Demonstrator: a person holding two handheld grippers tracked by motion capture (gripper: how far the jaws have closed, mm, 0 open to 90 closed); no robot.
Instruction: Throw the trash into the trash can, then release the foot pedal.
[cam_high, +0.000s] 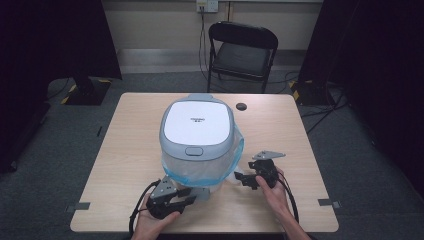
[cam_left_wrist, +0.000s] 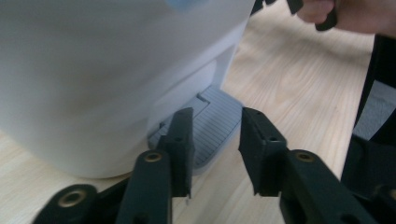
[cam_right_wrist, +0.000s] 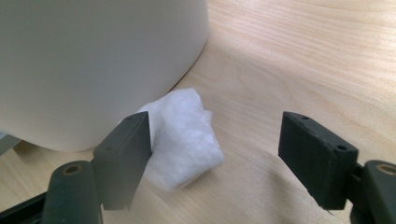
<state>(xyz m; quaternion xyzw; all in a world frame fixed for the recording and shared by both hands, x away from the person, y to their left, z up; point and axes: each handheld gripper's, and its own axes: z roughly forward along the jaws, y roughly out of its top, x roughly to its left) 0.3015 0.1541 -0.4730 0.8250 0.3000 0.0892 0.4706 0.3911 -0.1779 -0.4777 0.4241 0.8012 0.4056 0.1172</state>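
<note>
Bin (cam_high: 197, 130) sits mid worktop (cam_high: 125, 150), lid shut, blue bag inside. Left gripper (cam_high: 186, 196) fingers open at grey pedal (cam_left_wrist: 219, 126). Right gripper (cam_high: 242, 179) fingers open around white wad (cam_right_wrist: 187, 137). Nothing grabbed yet.

In the left gripper view the white bin (cam_left_wrist: 107, 70) beyond the jaws runs off the top and left edges, its body hides the back of the grey ribbed pedal (cam_left_wrist: 217, 126) just ahead of the jaws, and the hand (cam_left_wrist: 345, 14) far beyond them is cut by the top edge. In the right gripper view the bin is cropped likewise, and the left jaw covers one corner of the white wad (cam_right_wrist: 187, 135). The lid's printing (cam_high: 198, 119) is too small to read.
</note>
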